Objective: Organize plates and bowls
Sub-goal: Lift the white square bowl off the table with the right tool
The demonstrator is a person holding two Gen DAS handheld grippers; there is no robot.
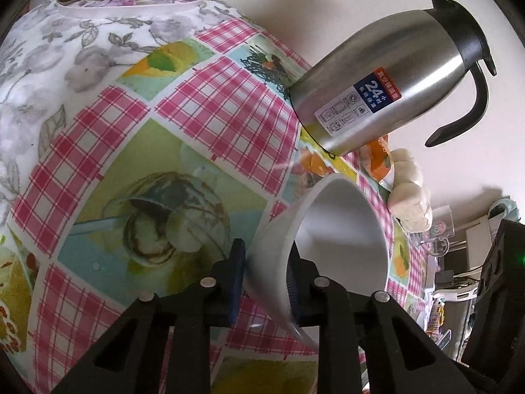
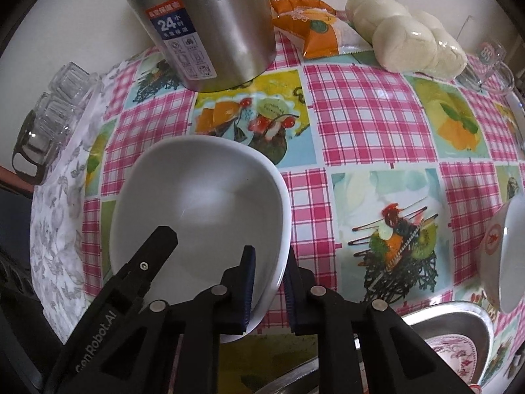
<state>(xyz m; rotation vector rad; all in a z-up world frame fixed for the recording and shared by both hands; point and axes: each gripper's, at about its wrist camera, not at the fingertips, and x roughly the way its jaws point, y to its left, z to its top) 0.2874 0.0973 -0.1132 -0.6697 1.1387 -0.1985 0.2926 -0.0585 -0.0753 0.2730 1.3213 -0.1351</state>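
Observation:
A white bowl [image 1: 344,229] hangs tilted in the left wrist view. My left gripper [image 1: 265,282] is shut on its rim, one blue pad outside the wall and one inside. The right wrist view looks down into the same white bowl [image 2: 203,203] above the checked tablecloth [image 2: 361,115]. My right gripper [image 2: 269,292] is shut on the near rim, a pad on each side. The left gripper's black finger [image 2: 154,252] reaches into the bowl from the lower left. The rim looks doubled at the near edge; I cannot tell whether a second bowl is nested under it.
A steel thermos jug [image 2: 203,26] stands behind the bowl, with glass cups [image 2: 55,105] on a floral cloth to the left. An orange packet [image 2: 308,26], bagged buns [image 2: 410,36] and a glass mug [image 2: 489,62] line the back. Right: another white bowl [image 2: 508,252], a steel basin [image 2: 459,318] holding a floral plate [image 2: 456,351].

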